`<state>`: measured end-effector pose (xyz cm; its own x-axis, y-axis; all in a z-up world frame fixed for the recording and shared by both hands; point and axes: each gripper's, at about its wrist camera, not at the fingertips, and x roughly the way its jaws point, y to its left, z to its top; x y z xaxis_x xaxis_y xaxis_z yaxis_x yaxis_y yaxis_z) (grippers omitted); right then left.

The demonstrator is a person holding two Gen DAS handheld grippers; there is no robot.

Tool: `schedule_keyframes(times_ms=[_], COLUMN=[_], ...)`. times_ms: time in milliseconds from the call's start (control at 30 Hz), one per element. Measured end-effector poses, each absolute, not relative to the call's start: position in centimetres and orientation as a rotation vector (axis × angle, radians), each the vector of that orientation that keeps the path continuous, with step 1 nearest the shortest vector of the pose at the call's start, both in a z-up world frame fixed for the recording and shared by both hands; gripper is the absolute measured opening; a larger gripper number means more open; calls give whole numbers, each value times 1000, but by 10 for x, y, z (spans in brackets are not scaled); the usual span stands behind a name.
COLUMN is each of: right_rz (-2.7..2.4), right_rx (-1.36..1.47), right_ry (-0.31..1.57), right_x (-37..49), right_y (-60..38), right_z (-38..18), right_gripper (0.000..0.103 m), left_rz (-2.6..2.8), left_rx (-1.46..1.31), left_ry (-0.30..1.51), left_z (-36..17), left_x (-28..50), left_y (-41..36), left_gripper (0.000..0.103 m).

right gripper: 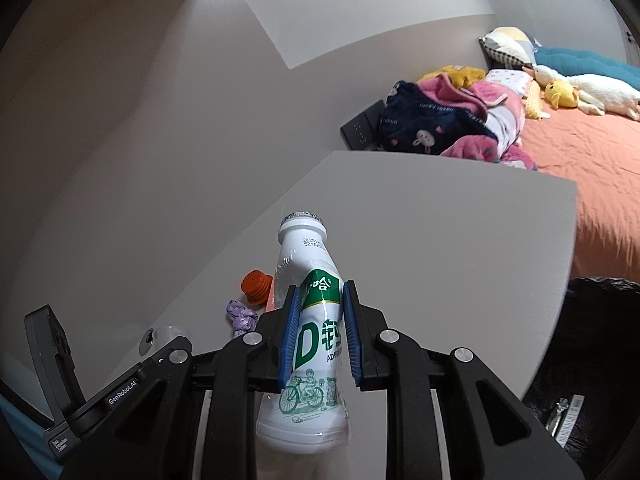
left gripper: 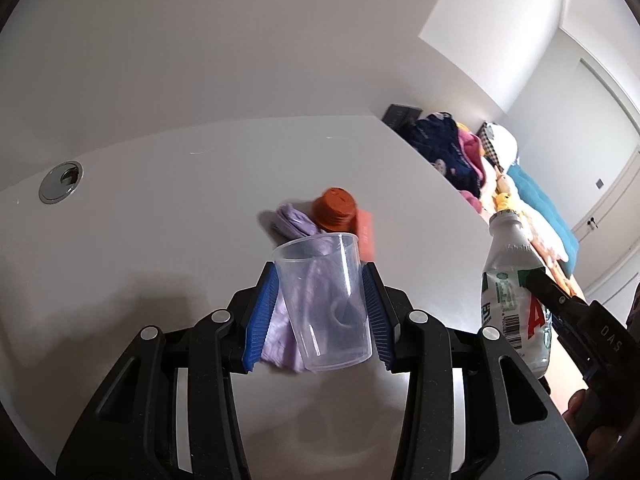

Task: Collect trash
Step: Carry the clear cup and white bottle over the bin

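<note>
Left wrist view is showing the left gripper squeezing a clear plastic cup between its two blue pads. The cup is tilting a little and is hanging above the white table, not touching it. Behind the cup, farther away on the table, a crumpled purple bag is lying next to an orange cap, and a thin pink-red piece is standing just right of the cap; it may be a card or a wrapper, but it is too blurry to tell. A round metal hole cover is sitting far to the left on the table. At the right side, the white drink bottle is showing with the other gripper's black finger across it. In the right wrist view, the right gripper is pinching that white bottle around its middle, and the sides of the bottle are bending in where the blue pads are pressing. The bottle has no cap on and is leaning up and a bit left, above the near part of the table. Far to the right, a bed with an orange sheet is holding piled clothes and soft toys.
</note>
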<state>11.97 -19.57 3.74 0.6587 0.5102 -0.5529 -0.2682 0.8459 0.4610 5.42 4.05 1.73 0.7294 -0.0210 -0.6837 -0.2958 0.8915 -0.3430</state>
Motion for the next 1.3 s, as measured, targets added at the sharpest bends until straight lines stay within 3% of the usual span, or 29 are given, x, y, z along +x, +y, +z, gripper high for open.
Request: schedule_keyframes(times_ms=[1300], right_rz=[287], right_rx=[417], right_ry=[582], right_x=[13], right_y=[-345], right_z=[67], right_gripper=[24], left_rz=[-98], left_rx=[-300], left_ry=[733], left_z=[45], left_x=[14], left_y=[-111], left_gripper=[43])
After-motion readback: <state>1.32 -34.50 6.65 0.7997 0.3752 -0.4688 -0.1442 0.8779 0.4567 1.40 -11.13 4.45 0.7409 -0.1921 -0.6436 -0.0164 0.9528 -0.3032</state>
